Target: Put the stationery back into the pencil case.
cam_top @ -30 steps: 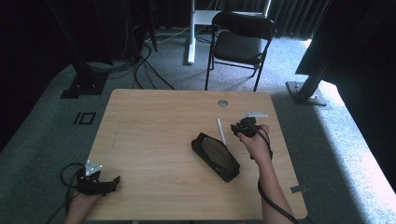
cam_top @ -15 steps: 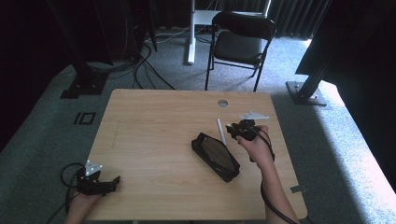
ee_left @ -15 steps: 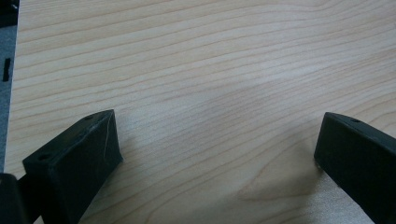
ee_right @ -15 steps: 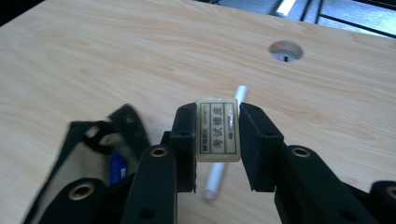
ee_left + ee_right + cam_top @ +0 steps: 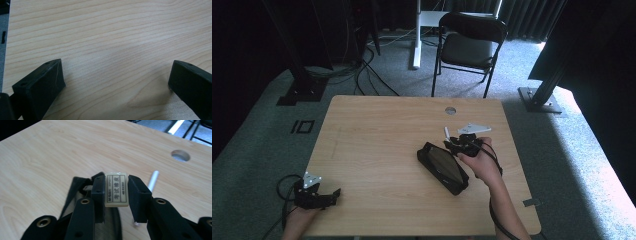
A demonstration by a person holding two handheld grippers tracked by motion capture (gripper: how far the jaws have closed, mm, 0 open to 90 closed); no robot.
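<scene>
Eraser [image 5: 116,189] sits pinched between the two black jaws of the right gripper [image 5: 116,195], a small cream block with a printed label facing up. The jaws are drawn in to about the eraser's width and press on its two long sides; its far end pokes out a little past the jaw tips. Right below the jaws lies a black pencil case [image 5: 80,192], its opening under the held eraser, the pale lining showing inside. Just beyond the jaw on the right of that view, a white pen [image 5: 153,178] lies flat on the wooden table [image 5: 50,157], apart from the eraser.

From the high view, the right gripper [image 5: 457,146] hangs over the near end of the pencil case [image 5: 443,166], with the white pen [image 5: 446,132] sticking out just past its tips.

Over at the near left corner of the table [image 5: 377,130], the left gripper [image 5: 332,194] has its jaws spread wide. In the left gripper view, bare wood [image 5: 112,50] lies between its jaws and nothing is gripped.
</scene>
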